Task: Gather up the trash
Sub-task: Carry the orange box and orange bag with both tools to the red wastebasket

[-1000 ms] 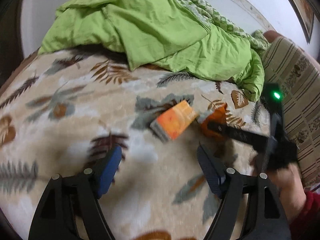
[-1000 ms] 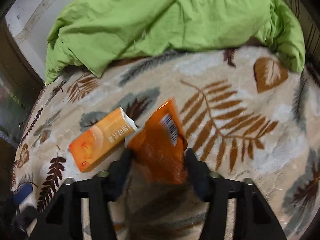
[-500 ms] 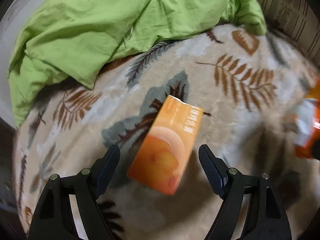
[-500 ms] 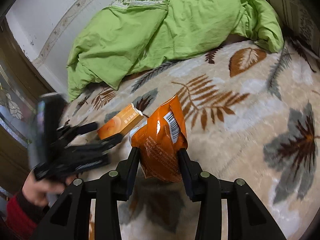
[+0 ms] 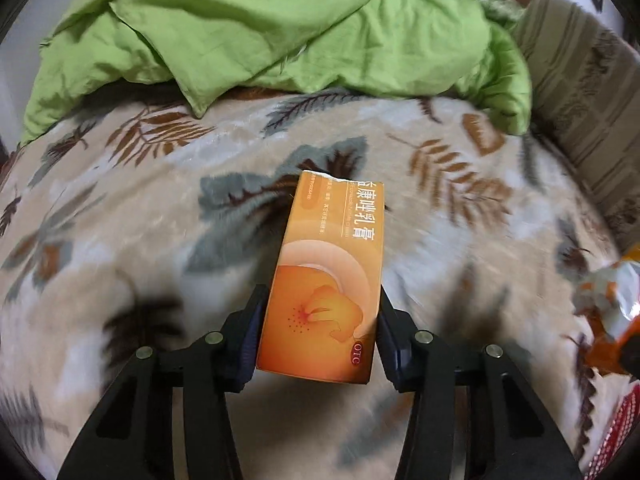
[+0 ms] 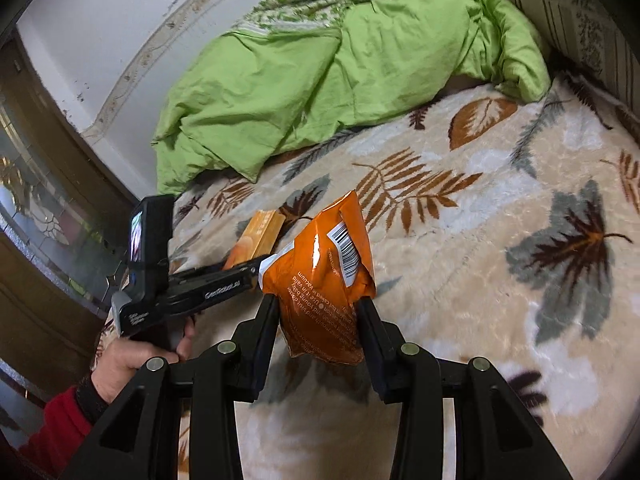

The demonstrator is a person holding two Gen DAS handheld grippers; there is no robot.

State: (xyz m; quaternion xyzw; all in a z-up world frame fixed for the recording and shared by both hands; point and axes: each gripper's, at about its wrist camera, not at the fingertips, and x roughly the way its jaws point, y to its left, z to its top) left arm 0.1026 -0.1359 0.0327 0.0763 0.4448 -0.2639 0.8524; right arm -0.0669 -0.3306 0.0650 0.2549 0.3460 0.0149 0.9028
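One orange box (image 5: 324,280) between closing left tongs (image 5: 318,328), one snack bag (image 6: 320,280) (orange) gripped by right tongs (image 6: 318,328)

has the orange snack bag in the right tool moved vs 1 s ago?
Yes. The crinkled orange foil snack bag, clamped in the right tool, has been lifted off the leaf-print blanket and carried away from the orange cardboard box it lay beside.
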